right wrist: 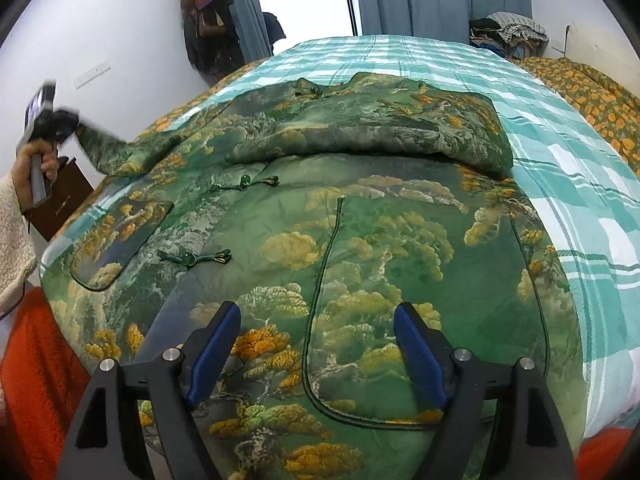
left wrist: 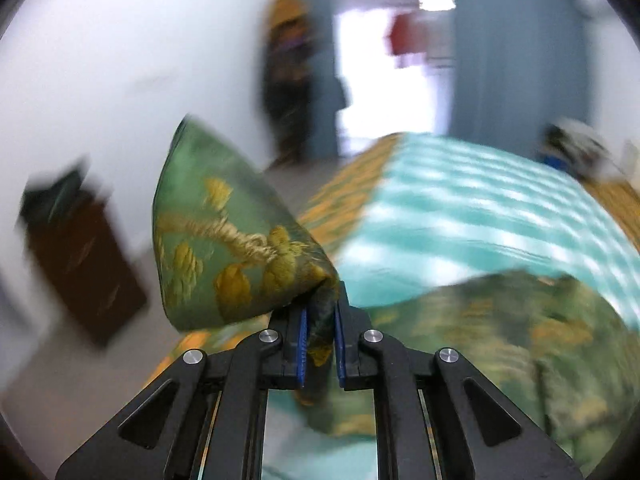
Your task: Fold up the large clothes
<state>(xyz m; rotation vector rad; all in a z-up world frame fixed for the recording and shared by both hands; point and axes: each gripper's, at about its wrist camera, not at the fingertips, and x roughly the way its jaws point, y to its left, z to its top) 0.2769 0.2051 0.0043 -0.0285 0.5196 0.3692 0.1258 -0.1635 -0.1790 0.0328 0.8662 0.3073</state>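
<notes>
Two views give us this moment. From the left wrist, we see the left gripper (left wrist: 320, 312) pinching a bunched end of the green jacket (left wrist: 224, 240), its two blue pads (left wrist: 303, 344) drawn close with cloth packed between them. That end is lifted clear of the bed (left wrist: 460, 208), and more of the jacket lies blurred at lower right. One dark wooden cabinet (left wrist: 84, 264) stands against the white wall at left; most of this view is smeared by motion.

From the right wrist, we see the right gripper (right wrist: 318, 344) with its two blue fingers (right wrist: 214, 352) spread wide, holding nothing, hovering over the lower front of the green jacket (right wrist: 360, 248). We count one jacket, spread across the teal checked bed (right wrist: 560, 152), its far part folded into a thick roll. We count two knot fastenings (right wrist: 196, 257) on its front. At far left the left gripper (right wrist: 48, 120) holds one sleeve raised off the bed's edge. One heap of clothes (right wrist: 508, 32) sits beyond the bed.
</notes>
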